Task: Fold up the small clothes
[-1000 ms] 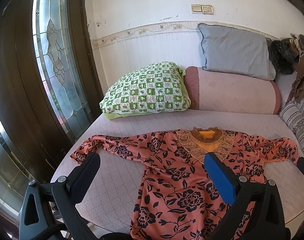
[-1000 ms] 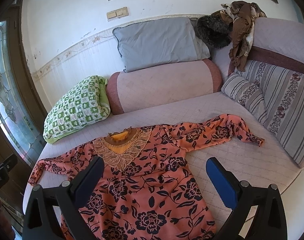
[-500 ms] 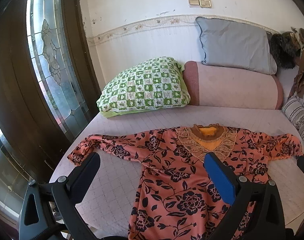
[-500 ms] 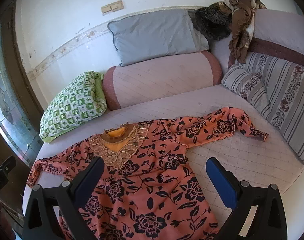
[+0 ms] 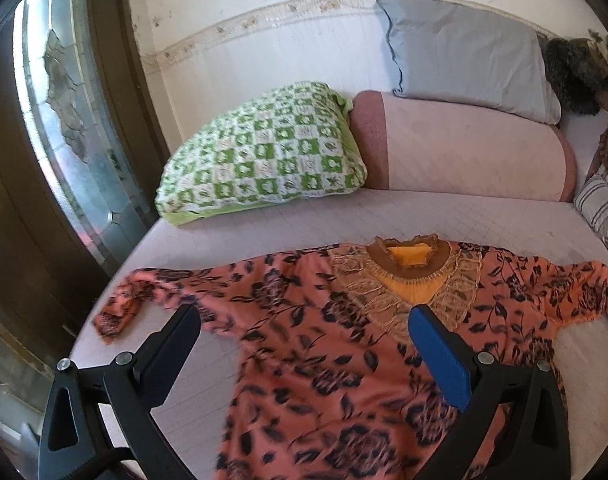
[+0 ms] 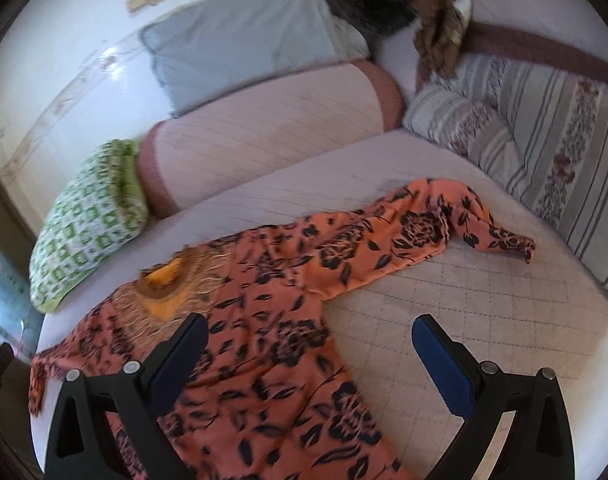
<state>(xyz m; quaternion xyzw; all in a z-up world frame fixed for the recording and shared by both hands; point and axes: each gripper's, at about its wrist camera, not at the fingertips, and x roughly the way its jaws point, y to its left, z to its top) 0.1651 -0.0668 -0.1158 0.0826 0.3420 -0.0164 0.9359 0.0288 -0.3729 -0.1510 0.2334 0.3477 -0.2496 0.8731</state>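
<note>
An orange dress with black flowers (image 5: 327,344) lies flat on the pink quilted bed (image 5: 264,236), sleeves spread out, yellow lace neckline toward the pillows. My left gripper (image 5: 304,332) is open and empty, hovering above the dress's left shoulder and sleeve (image 5: 152,296). In the right wrist view the same dress (image 6: 272,344) shows with its right sleeve (image 6: 435,228) reaching to the right. My right gripper (image 6: 309,340) is open and empty above the dress's right side under the armpit.
A green checked pillow (image 5: 264,156), a pink bolster (image 5: 463,148) and a grey pillow (image 5: 463,52) line the back. Striped cushions (image 6: 543,136) and a brown cloth heap (image 6: 439,12) stand at right. A glazed wooden door (image 5: 64,120) is at left.
Both grippers have moved forward and lower toward the dress, which looks larger now. The right view has swung toward the right sleeve. Both stay open.
</note>
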